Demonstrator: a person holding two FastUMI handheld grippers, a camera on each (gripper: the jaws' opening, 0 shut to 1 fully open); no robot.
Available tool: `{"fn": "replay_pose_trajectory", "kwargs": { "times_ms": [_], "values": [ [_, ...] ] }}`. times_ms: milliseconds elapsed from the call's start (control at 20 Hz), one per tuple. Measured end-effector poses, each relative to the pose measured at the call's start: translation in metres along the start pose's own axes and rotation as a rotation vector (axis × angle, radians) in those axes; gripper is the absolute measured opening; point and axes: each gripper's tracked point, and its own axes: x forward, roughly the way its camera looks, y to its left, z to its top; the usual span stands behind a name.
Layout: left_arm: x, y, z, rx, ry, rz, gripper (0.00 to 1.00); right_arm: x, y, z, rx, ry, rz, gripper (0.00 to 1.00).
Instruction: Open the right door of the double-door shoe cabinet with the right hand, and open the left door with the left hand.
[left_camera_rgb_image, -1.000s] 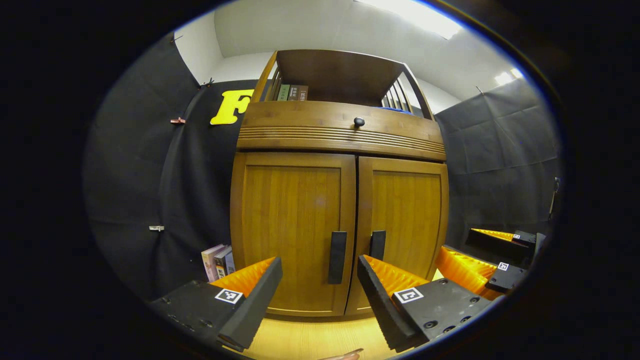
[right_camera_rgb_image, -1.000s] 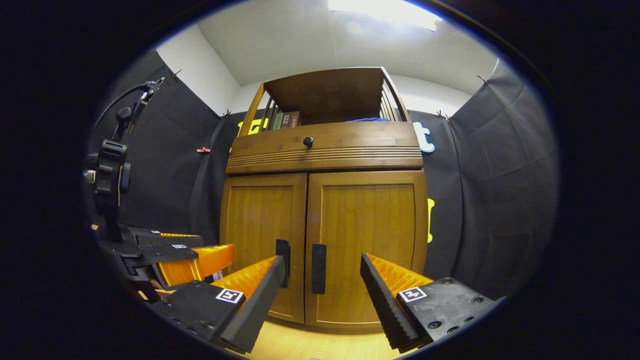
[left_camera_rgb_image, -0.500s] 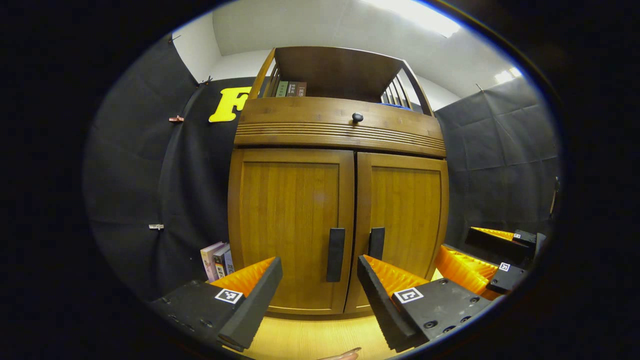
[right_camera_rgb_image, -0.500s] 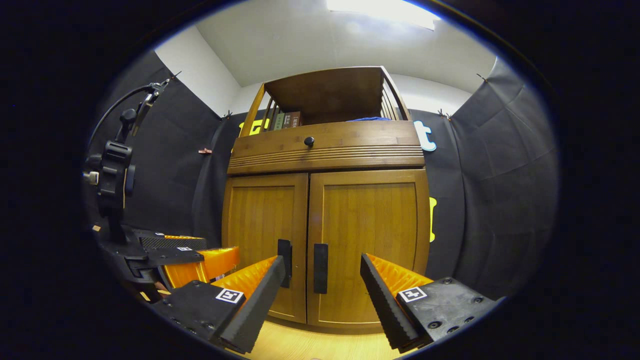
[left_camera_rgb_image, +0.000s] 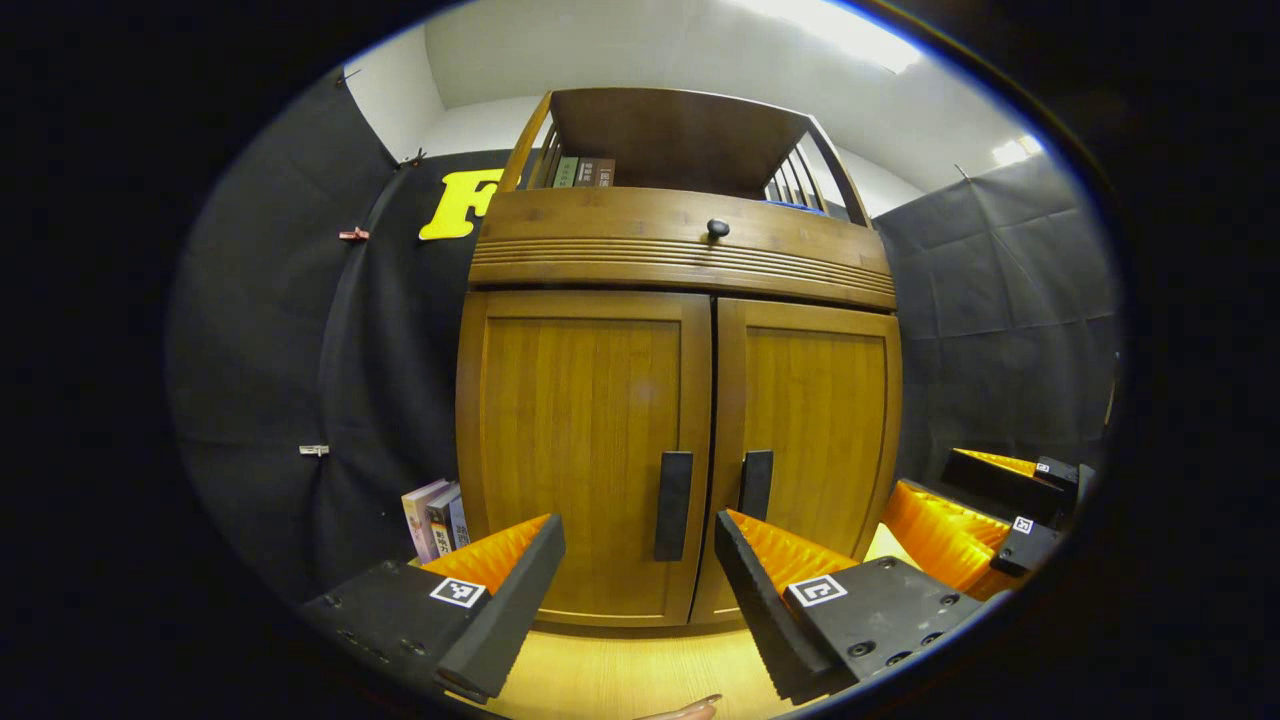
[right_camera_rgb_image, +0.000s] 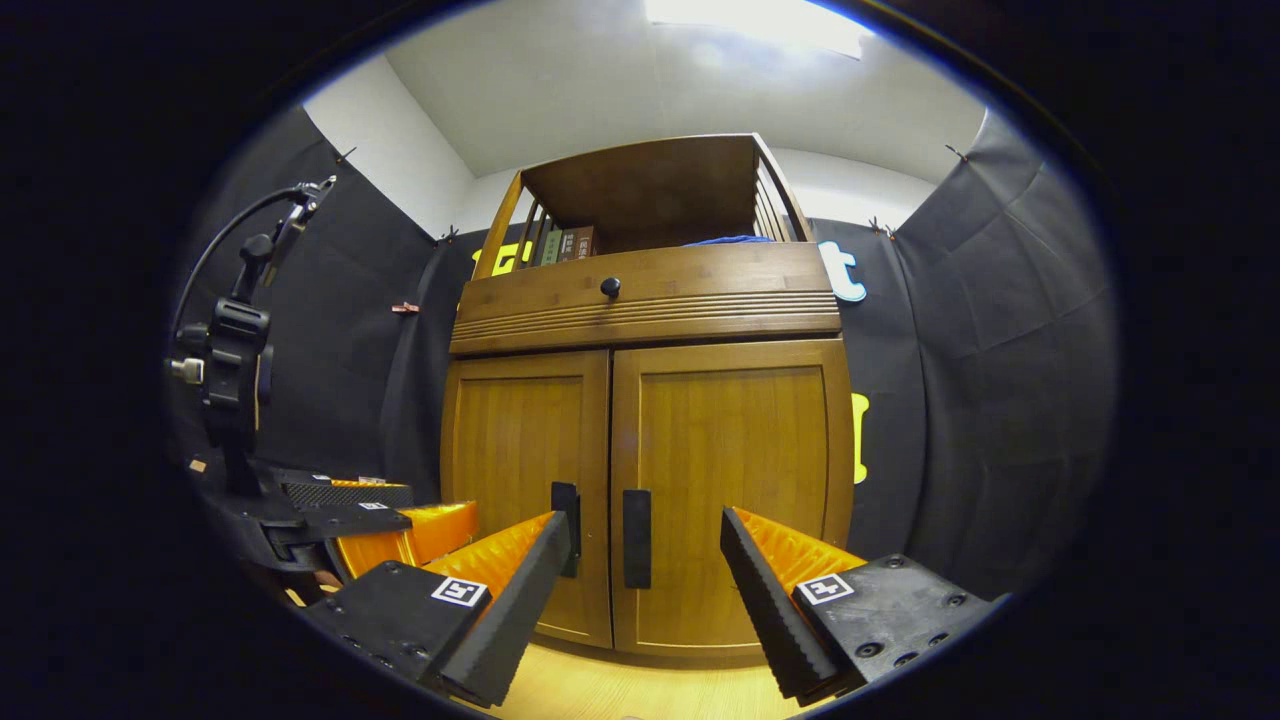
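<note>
Both sets of fingers are spread wide with nothing between them: the left gripper (left_camera_rgb_image: 640, 590) sits low in front of the shoe cabinet (left_camera_rgb_image: 680, 400), and the right gripper (right_camera_rgb_image: 645, 590) is the same, a bit off to the right. Both doors are shut, so nothing's done yet and the step in hand looks like the approach to the right door (right_camera_rgb_image: 730, 490). In the right gripper view, its black handle (right_camera_rgb_image: 637, 537) is a vertical bar right by the centre seam, and it already lines up roughly between the spread fingers. If I were doing it, I'd go straight in, keep the fingers wide until they're on either side of the bar, then close and pull out in an arc around the hinge on the far right edge. The left door's handle (left_camera_rgb_image: 673, 505) sits just beside it across the seam, so watch you don't clip that one. Then do the left door (left_camera_rgb_image: 580, 450) with the other hand. As for writing, there are book spines on the top shelf (right_camera_rgb_image: 565, 243) and some books on the floor (left_camera_rgb_image: 435, 518) left of the cabinet, all too small to read. The fingers carry small square black-and-white marker tags (right_camera_rgb_image: 823, 588), no brand I can make out.
</note>
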Motion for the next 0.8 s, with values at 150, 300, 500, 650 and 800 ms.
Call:
{"fn": "replay_pose_trajectory", "kwargs": {
  "times_ms": [150,300,500,650,800],
  "values": [
    [0.0,0.005,0.002,-0.004,0.0,0.01,0.94,0.002,0.0,-0.001,-0.001,0.003,-0.001,0.96],
    [-0.002,0.003,0.006,0.001,-0.023,-0.007,0.92,0.003,0.0,-0.002,0.003,0.004,-0.004,0.96],
    [-0.01,0.003,0.011,-0.006,-0.056,-0.042,0.92,0.013,0.003,-0.002,0.007,-0.006,-0.007,0.96],
    [-0.015,0.009,0.016,0.006,-0.076,-0.034,0.92,0.025,0.008,-0.004,0.003,-0.02,0.009,0.96],
    [-0.018,0.012,0.02,0.009,-0.098,-0.04,0.94,0.043,0.011,-0.011,0.001,-0.026,0.008,0.96]
  ]
}}
